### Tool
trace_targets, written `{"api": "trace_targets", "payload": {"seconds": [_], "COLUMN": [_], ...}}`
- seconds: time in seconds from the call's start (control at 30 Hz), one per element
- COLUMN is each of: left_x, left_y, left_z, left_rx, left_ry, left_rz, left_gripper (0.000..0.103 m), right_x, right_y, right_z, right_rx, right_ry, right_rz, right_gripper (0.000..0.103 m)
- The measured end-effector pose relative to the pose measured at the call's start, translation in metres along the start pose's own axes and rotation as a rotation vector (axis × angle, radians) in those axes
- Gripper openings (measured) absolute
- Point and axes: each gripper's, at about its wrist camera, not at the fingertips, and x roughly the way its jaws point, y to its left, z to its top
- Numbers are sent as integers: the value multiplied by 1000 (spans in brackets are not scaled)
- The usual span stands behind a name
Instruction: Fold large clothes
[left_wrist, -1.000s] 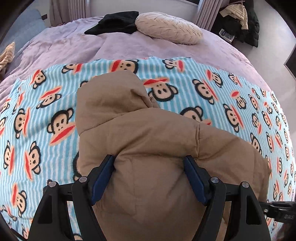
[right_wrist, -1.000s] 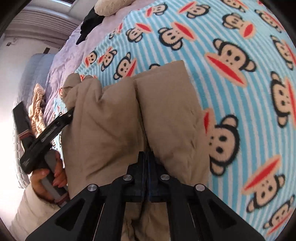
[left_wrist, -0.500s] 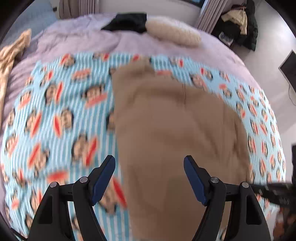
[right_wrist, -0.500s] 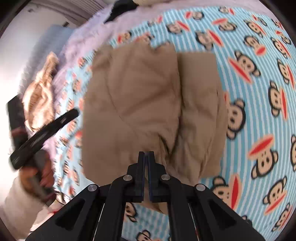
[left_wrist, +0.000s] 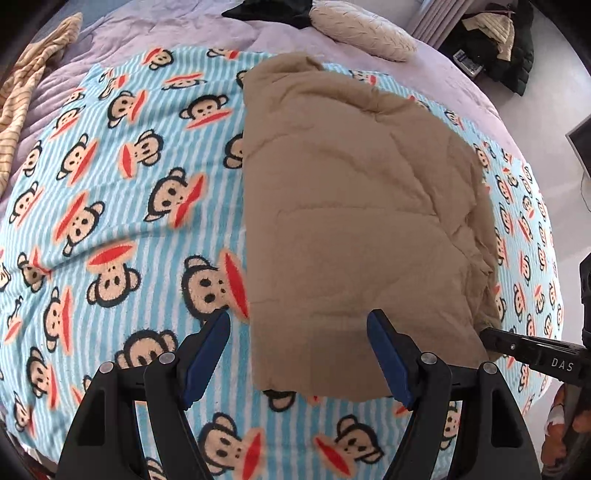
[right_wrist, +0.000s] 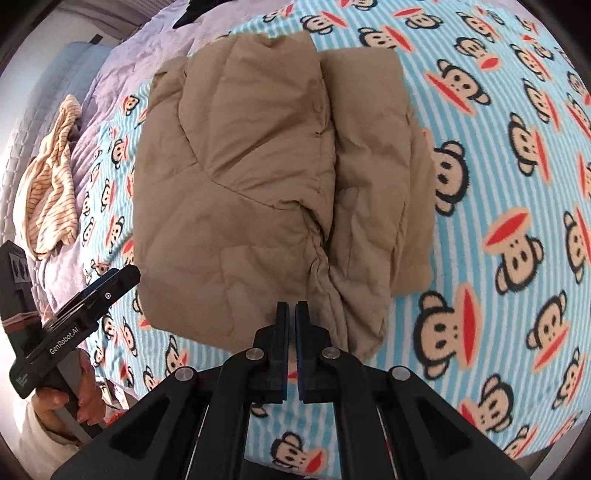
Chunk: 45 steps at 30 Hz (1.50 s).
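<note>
Striped cloth (left_wrist: 26, 96): lies at the far left, on the purple bed (left_wrist: 155, 29).
Blanket (left_wrist: 110, 206): blue stripes with monkey faces, spread over the bed.
Left claw (left_wrist: 299, 354): wide open, nothing in it, over the near left corner of the coat.
Coat (left_wrist: 354, 206): tan and puffy, folded up, flat on the blanket.
Right claw (right_wrist: 291, 314): closed, nothing in it, just above the coat's near edge.
Pillow (left_wrist: 362, 29): at the far end of the bed.
</note>
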Motion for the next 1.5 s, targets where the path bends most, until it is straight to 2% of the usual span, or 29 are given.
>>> {"api": "trace_targets", "payload": {"seconds": [0.27, 0.5, 0.67, 0.7, 0.73, 0.77, 1.2, 1.27, 1.33, 1.37, 1.5], "left_x": [-16, -25, -25, -26, -29, -31, -87, -97, -110, -116, -135], "left_y": [-5, -8, -11, -12, -14, -15, -41, -44, -48, -49, -51], "left_z": [0, -3, -11, -13, -16, -17, -34, -35, -37, -37, -38], "left_rx": [36, 27, 15, 15, 17, 20, 26, 28, 29, 27, 20], "left_ry": [-5, -17, 4, 2, -4, -14, -102, -117, -143, -152, -185], "left_rz": [12, 40, 48, 52, 56, 60, 106, 118, 138, 147, 169], "left_gripper": [78, 78, 78, 82, 96, 102, 103, 103, 103, 103, 103], "right_x": [-12, -18, -21, -21, -21, -22, -65, -74, -83, -90, -112], "right_y": [6, 4, -2, -2, -3, -3, 12, 18, 23, 25, 33], "right_z": [-9, -13, -20, -22, -23, -24, -35, -37, -39, -41, -44], "right_rx": [30, 20, 28, 29, 28, 24, -46, -66, -78, -81, -100], "right_ry": [-20, -26, -30, -32, -35, -38, -139, -157, -184, -208, -275], "right_rz": [-14, -16, 1, 4, 7, 9, -51, -74, -105, -117, -141], "right_gripper": [4, 4, 4, 4, 4, 4, 4, 17, 82, 86, 86]}}
